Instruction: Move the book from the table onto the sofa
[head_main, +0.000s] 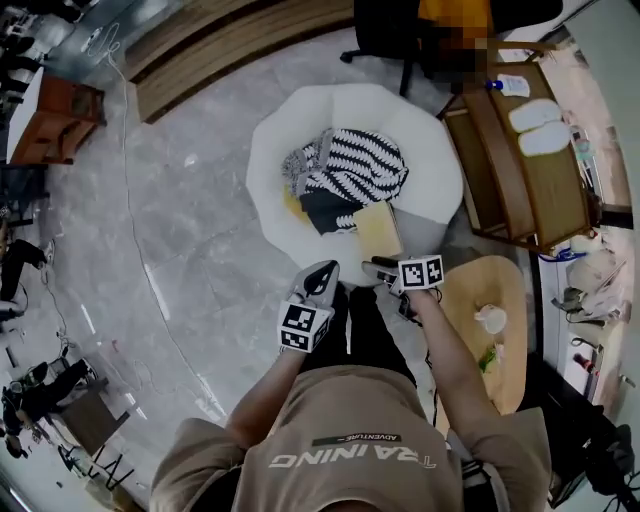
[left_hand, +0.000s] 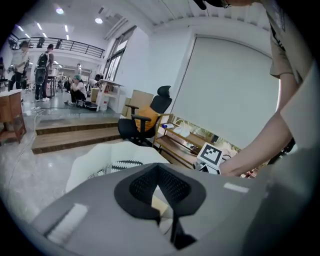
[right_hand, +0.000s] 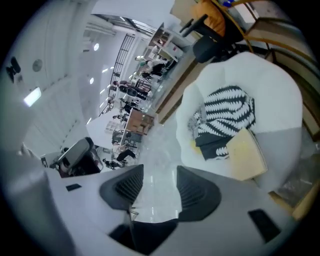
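Note:
The tan book (head_main: 378, 230) lies flat on the white sofa (head_main: 280, 150), at its near right edge, beside a black-and-white striped blanket (head_main: 355, 165). In the right gripper view the book (right_hand: 245, 152) sits below the blanket (right_hand: 225, 110) on the sofa (right_hand: 280, 90). Both grippers hover close to my body, short of the sofa's near rim and apart from the book. My right gripper (head_main: 378, 268) (right_hand: 159, 175) is open, only floor showing between its pads. My left gripper (head_main: 325, 275) (left_hand: 158, 170) has its pads closed together and holds nothing.
A round wooden table (head_main: 495, 330) with small items stands at my right. A wooden shelf unit (head_main: 520, 170) is beyond it, right of the sofa. A black office chair (head_main: 400, 30) stands behind the sofa. Grey marble floor (head_main: 180, 230) spreads to the left.

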